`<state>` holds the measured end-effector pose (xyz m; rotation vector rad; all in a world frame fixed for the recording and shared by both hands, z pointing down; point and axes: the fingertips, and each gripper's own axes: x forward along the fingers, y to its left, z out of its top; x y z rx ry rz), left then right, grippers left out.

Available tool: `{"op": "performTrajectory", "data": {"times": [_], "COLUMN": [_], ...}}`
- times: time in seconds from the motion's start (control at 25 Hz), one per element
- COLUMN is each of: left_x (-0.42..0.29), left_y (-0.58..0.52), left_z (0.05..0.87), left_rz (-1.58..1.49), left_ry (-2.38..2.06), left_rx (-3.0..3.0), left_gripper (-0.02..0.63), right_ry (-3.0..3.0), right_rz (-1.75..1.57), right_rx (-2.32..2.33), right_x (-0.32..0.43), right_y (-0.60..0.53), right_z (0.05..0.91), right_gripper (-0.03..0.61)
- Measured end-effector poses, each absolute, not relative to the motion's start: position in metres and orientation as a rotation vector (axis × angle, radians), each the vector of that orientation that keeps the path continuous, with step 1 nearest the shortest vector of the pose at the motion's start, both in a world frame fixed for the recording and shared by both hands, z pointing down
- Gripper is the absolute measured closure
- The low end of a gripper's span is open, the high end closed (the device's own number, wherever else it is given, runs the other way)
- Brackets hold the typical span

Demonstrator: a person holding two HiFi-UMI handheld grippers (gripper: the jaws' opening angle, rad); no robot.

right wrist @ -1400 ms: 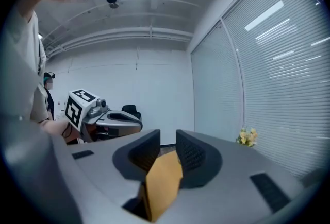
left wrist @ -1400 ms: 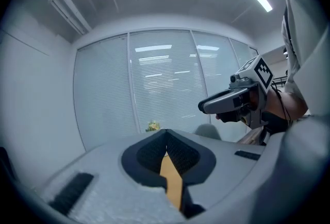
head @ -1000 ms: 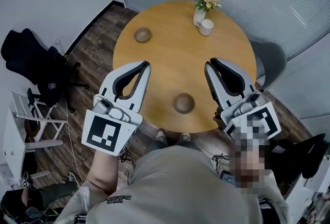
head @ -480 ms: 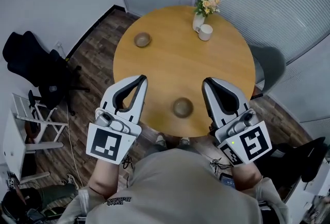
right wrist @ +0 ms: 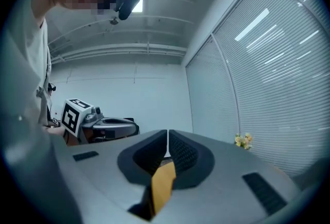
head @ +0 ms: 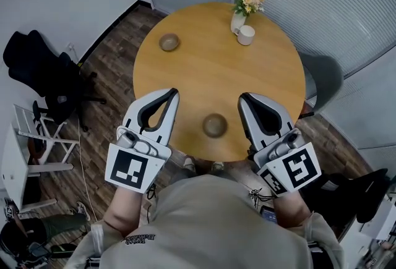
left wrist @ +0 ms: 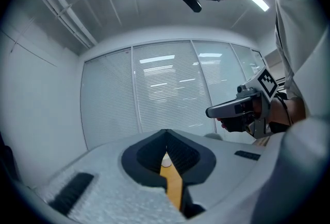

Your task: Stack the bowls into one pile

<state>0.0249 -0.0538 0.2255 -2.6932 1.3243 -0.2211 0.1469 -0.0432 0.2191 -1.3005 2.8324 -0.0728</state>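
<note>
Bowls: near bowl (head: 215, 125) and far bowl (head: 169, 42) well apart

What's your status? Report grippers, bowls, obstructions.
Left gripper shut, empty; right gripper shut, empty. Near bowl between them, far bowl at table's far left, unstacked. Cup and vase far right, not in the way.

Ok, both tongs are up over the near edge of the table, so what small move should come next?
Probably open the right tongs and lower them toward the near bowl. Both they and the left tongs are shut and empty, and the two bowls sit apart: that one lies between the tongs, the other bowl at the far left of the table.
</note>
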Motion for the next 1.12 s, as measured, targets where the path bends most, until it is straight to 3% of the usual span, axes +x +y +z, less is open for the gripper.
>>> {"op": "performTrajectory", "data": {"times": [0.36,1.12], "left_x": [0.054,0.156], "left_y": [-0.053,-0.058], "left_z": [0.244,0.271], "left_rz": [-0.283,-0.484], "left_ry": [1.348,1.256], "left_rx": [-2.727,-2.753], "left_gripper": [0.595,0.595], "right_ry": [2.840,2.750], "right_rz": [-0.074,-0.256], "right_rx": [-1.268,-1.315], "right_x": [0.161,0.265], "right_y": [-0.048,-0.063], "right_z": [0.229,0.281], "right_gripper": [0.545,0.545]}}
